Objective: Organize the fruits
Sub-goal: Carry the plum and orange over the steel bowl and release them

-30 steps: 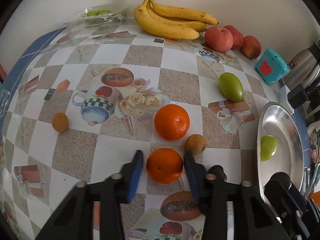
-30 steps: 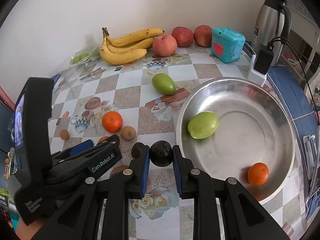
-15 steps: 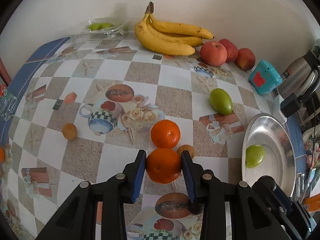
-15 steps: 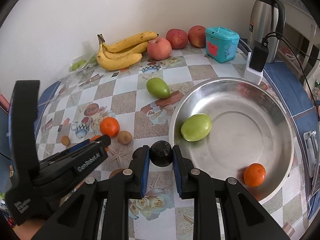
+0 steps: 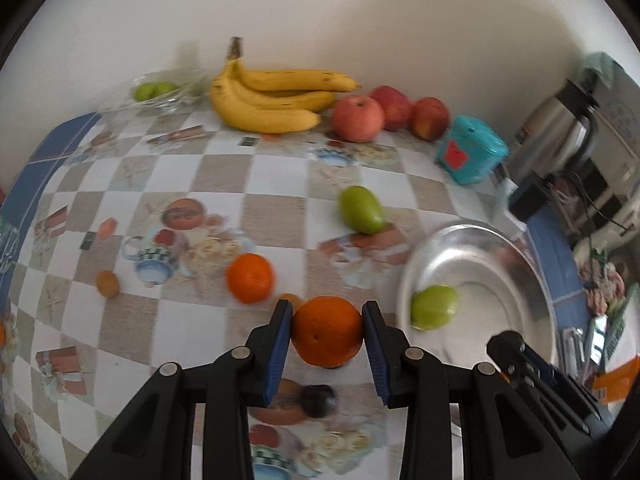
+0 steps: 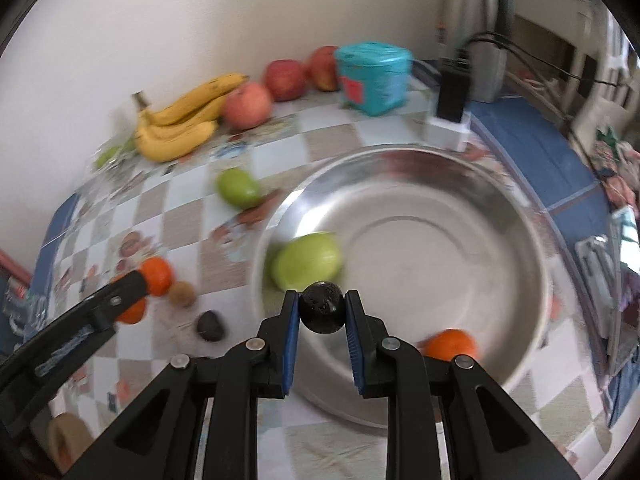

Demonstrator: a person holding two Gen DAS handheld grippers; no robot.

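1. Left wrist view: the left gripper was clamped on an orange, both blue pads pressed to its sides, and the fruit looked lifted clear of the checked tablecloth. A second orange lay on the cloth just behind it, with a small brown fruit well off to the left and a green mango farther back. The steel bowl stood to the right with one green fruit inside. Bananas and apples lined the wall.

2. Right wrist view: the right gripper was closed tight on a small black fruit, held over the near rim of the bowl. In the bowl lay the green fruit and an orange. Another dark fruit sat on the cloth to the left.

3. The step in hand seemed to be the carry: both fruits gripped and headed for the bowl.

4. Next, the black fruit probably needed lowering onto bare steel, clear of the green one, before release; the left orange had to cross the rim without crowding the right gripper.
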